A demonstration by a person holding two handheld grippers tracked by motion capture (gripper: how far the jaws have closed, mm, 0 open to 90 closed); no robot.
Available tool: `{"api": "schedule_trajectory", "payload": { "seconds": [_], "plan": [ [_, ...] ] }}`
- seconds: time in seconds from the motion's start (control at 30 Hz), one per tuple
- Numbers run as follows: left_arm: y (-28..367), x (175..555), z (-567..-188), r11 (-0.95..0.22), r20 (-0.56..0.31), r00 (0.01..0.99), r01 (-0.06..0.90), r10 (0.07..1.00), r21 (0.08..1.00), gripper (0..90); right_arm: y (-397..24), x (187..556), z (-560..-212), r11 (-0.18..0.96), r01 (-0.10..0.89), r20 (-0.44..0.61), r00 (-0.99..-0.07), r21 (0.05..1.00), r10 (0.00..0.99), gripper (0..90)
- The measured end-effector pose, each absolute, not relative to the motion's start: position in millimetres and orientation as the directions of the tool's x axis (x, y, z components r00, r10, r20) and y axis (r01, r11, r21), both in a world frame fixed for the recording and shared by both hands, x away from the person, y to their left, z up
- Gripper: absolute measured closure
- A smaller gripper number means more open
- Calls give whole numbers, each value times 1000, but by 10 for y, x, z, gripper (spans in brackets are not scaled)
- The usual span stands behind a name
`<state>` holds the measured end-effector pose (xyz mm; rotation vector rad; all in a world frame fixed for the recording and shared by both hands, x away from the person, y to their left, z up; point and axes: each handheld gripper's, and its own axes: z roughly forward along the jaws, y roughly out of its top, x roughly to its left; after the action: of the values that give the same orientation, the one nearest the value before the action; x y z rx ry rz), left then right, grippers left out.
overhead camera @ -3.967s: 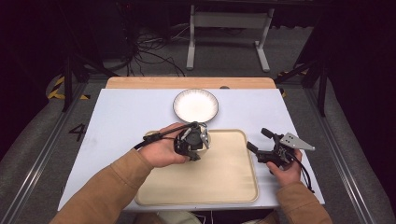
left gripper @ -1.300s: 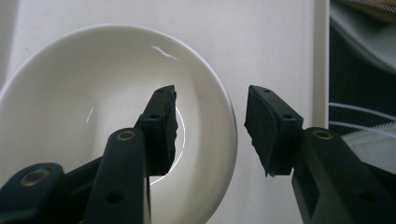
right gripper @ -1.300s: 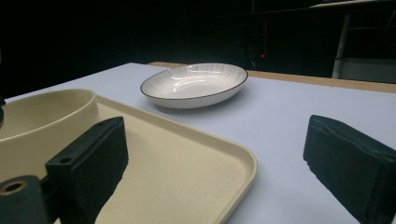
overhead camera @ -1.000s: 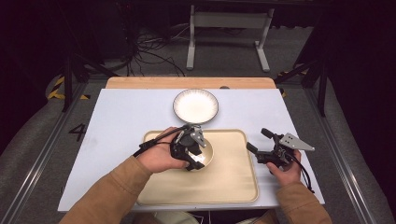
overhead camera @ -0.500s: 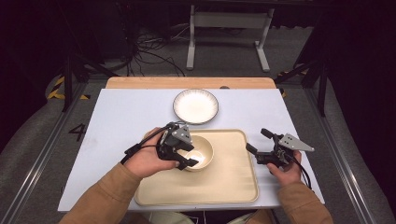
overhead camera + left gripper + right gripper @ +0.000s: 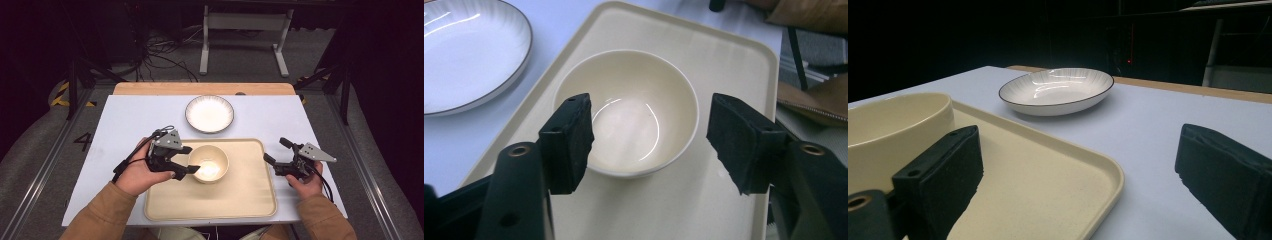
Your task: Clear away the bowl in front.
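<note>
Cream bowl [image 6: 209, 163] sits upright on the tan tray [image 6: 250, 200], in the tray's far-left part, empty inside w/ a glare spot on its bottom. Tray lies on the white counter [image 6: 120, 125], near the person's edge. Beyond the tray, just past its far rim and apart from it, a white plate w/ dark rim [image 6: 209, 113], also empty.

Left gripper [image 6: 186, 161] is at the bowl's left side, held in the left hand [image 6: 142, 172], which lies partly over the tray's left rim. Its jaws have just been opening and now stand well apart; in the left gripper view the bowl [image 6: 626, 112] is in front of and between the two black pads [image 6: 569, 140], but neither pad presses on it – gap visible at both sides, so nothing is gripped. Same view shows the tray [image 6: 724, 65] under the bowl and part of the plate [image 6: 469, 55] at upper left.

Right gripper [image 6: 275, 152] is off the tray's right edge, over the counter, held in the right hand [image 6: 306, 182], jaws pointing left and away from the person. Jaws wide open, nothing between them: the right gripper view looks low across the tray corner [image 6: 1058, 170] to the plate [image 6: 1058, 90], w/ the bowl's side [image 6: 893, 135] at far left behind one pad.

Both sleeves tan/brown; cables trail from each gripper.
</note>
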<state>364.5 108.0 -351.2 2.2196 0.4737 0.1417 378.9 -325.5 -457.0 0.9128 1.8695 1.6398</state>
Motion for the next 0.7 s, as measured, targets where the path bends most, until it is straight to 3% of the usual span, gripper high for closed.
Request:
{"api": "schedule_trajectory", "payload": {
  "seconds": [0.43,0.7],
  "plan": [
    [1443,3653,-3646,-426,-65,875,297,480,854,171,-3253,3780,-4571,58,158,62,-661,986,748,44],
    [1677,3643,-3839,-296,-107,830,312,548,903,186,-3253,3777,-4572,59,151,56,-661,987,749,44]
  ]
}}
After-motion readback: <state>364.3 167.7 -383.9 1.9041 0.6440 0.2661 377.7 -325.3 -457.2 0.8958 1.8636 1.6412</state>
